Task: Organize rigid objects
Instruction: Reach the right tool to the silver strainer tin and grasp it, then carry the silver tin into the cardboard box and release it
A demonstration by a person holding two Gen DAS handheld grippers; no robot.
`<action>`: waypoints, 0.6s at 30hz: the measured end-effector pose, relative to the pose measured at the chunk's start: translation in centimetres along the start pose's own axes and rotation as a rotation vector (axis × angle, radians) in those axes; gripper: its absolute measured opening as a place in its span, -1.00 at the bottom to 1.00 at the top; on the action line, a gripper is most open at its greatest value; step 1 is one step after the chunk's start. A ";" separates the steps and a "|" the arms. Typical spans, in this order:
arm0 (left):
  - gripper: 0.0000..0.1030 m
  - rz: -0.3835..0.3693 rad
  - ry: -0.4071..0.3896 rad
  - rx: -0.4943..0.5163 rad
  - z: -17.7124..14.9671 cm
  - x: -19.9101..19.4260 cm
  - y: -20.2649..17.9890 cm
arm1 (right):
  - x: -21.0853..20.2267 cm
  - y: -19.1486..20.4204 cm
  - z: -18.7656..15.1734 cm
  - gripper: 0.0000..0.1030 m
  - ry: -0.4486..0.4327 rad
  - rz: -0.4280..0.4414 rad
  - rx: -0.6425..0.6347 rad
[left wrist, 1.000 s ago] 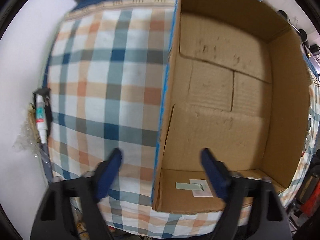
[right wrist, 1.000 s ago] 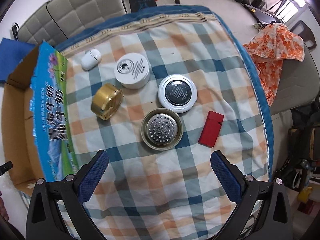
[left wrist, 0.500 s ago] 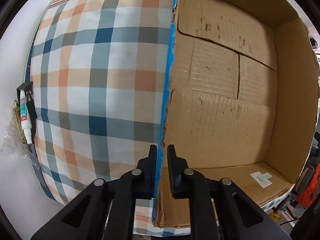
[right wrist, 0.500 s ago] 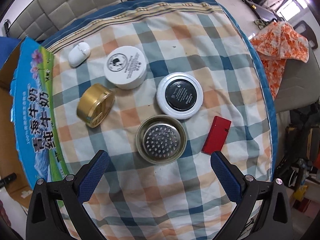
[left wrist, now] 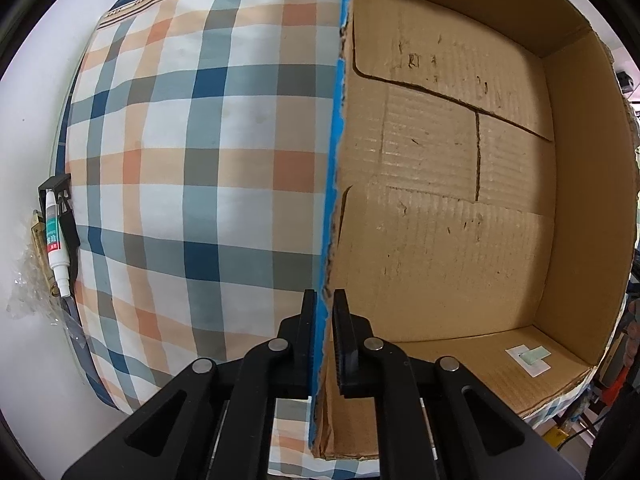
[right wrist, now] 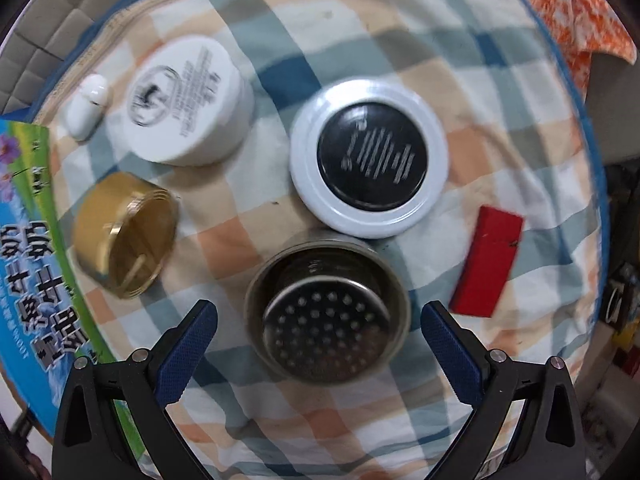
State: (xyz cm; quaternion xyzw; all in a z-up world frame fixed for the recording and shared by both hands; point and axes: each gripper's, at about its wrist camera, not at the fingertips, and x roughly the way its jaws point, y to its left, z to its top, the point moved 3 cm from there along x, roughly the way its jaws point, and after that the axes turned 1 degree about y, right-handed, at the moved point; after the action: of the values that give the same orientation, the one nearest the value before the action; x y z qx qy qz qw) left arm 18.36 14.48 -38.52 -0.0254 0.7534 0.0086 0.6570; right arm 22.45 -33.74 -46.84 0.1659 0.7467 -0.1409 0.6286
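Observation:
My left gripper [left wrist: 325,300] is shut on the left wall of an open, empty cardboard box [left wrist: 448,208], with one finger inside and one outside. My right gripper [right wrist: 318,320] is open, low over a perforated metal strainer cup [right wrist: 326,312] that sits between its fingers. Behind it lie a white tin with a black lid [right wrist: 370,160], a white jar [right wrist: 188,100], a gold tin on its side [right wrist: 124,236], a small white case [right wrist: 86,106] and a red flat box [right wrist: 486,266]. The box's printed outer wall [right wrist: 36,264] shows at the left.
Everything rests on a checked cloth [left wrist: 192,168] over a table. A white glue tube [left wrist: 54,244] hangs off the table's left edge by the wall. Grey cushions [right wrist: 48,40] and an orange patterned cloth [right wrist: 580,16] lie beyond the table.
My left gripper closed on the box wall and holds it. My right gripper has come down and forward toward the strainer cup, still open.

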 end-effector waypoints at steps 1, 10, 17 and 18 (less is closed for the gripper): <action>-0.89 0.000 0.000 0.001 0.1 0.0 -0.2 | 0.5 0.0 0.2 0.70 0.012 0.006 0.007; -0.91 -0.016 -0.005 0.011 0.0 -0.5 0.1 | 1.4 0.2 1.7 0.42 0.024 -0.002 0.033; -0.91 -0.027 -0.014 0.014 -0.2 -0.8 0.4 | -0.5 1.7 1.6 0.41 -0.008 -0.004 0.000; -0.91 -0.029 -0.015 0.012 -0.3 -0.9 0.5 | -1.0 1.8 1.5 0.41 -0.013 0.000 -0.006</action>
State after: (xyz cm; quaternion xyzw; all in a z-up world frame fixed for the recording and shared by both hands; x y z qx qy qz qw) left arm 18.20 14.94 -37.65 -0.0327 0.7481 -0.0052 0.6628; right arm 24.67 -32.78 -46.11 0.1630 0.7431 -0.1396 0.6339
